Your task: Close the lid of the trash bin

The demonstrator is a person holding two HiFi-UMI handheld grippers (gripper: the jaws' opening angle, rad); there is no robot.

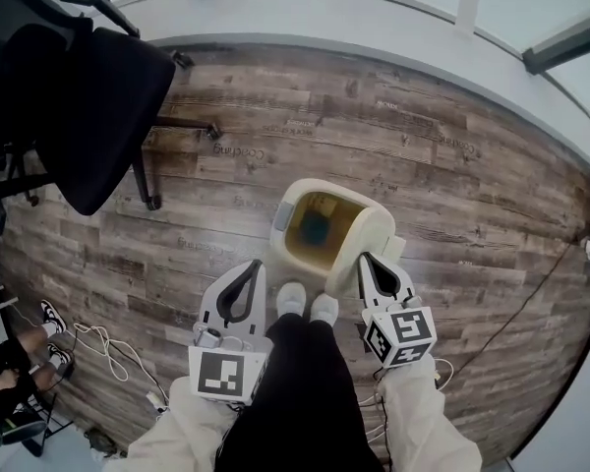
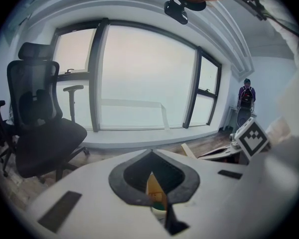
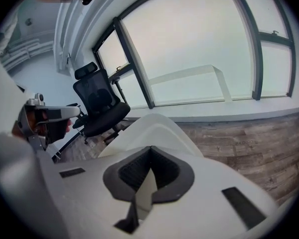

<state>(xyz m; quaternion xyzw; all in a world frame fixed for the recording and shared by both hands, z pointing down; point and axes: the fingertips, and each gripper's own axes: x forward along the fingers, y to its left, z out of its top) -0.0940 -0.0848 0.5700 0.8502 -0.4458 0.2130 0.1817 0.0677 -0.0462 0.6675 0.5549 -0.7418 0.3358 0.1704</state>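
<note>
The left hand-held gripper (image 1: 254, 265) sits at 7 o'clock in the head view, the right hand-held gripper (image 1: 365, 259) at 5 o'clock — both point toward 12 o'clock, jaws pressed together, holding nothing.

Black office chair (image 1: 98, 106) on wood floor (image 1: 452, 195), upper left; white cables (image 1: 100, 338) lower left; window (image 2: 139, 78) behind

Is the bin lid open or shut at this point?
Open. The head view looks straight into the bin, and the lid stands raised at its right side.
</note>
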